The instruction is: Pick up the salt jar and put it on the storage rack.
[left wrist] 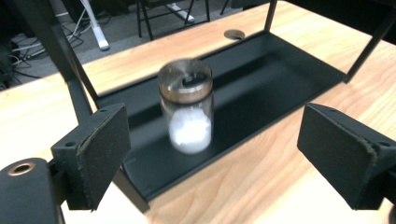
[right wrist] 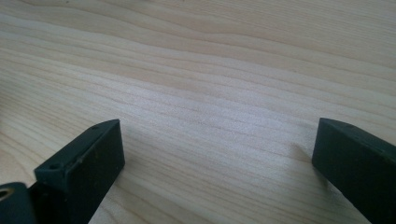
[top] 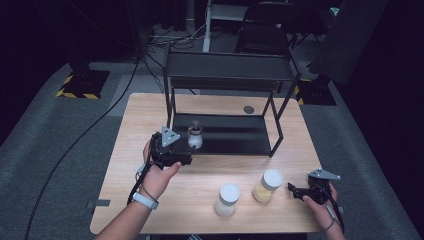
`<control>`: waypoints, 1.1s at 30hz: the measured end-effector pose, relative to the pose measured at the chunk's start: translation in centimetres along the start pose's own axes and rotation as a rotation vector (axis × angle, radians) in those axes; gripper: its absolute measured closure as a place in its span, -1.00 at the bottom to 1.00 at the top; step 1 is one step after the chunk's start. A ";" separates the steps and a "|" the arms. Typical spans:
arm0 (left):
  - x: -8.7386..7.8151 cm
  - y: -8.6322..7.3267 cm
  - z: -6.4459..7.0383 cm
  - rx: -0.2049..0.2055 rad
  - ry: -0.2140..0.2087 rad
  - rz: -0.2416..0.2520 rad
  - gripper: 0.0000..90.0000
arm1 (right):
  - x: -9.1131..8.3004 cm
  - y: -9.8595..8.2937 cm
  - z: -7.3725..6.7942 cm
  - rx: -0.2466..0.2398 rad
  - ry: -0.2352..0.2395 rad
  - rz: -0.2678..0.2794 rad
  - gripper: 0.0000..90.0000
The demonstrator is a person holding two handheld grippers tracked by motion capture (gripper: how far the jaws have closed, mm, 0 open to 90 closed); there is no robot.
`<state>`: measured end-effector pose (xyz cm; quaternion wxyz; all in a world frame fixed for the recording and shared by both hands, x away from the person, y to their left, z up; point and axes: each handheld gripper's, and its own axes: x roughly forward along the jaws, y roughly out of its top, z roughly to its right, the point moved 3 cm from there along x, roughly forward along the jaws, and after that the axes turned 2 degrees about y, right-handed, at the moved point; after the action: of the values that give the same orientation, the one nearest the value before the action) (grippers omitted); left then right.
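Note:
A small glass jar (top: 195,136) with a dark metal lid and white powder stands on the lower shelf of a black rack (top: 250,142), near its front left corner. In the left gripper view the same jar (left wrist: 187,109) stands ahead of the wide-apart jaws. My left gripper (top: 186,159) is open, just left of and in front of the jar, apart from it. My right gripper (top: 292,189) rests low near the table's front right, open, over bare wood (right wrist: 210,107). A jar of yellowish grains (top: 267,186) stands just left of it.
A white-lidded jar with pale contents (top: 227,199) stands near the front edge of the wooden table (top: 145,110). The rack's upper shelf (top: 227,66) overhangs the lower one on thin black legs. A round cable hole (top: 248,109) lies behind the rack.

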<state>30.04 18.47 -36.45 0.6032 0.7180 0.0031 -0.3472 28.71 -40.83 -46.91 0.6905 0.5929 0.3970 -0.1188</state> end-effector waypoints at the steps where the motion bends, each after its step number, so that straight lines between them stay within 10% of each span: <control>1: 0.0 0.0 0.0 0.000 0.000 0.000 -0.80 | 0.0 0.0 0.0 0.000 0.000 0.000 -0.96; 33: -0.5 -8.2 -1.5 -0.083 -0.026 -0.069 -0.96 | -0.1 -0.1 -0.1 0.002 -0.002 0.000 -0.96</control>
<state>26.93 22.16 -43.26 0.6202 0.6874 0.0344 -0.3764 28.58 -40.77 -46.92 0.6905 0.5934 0.3960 -0.1198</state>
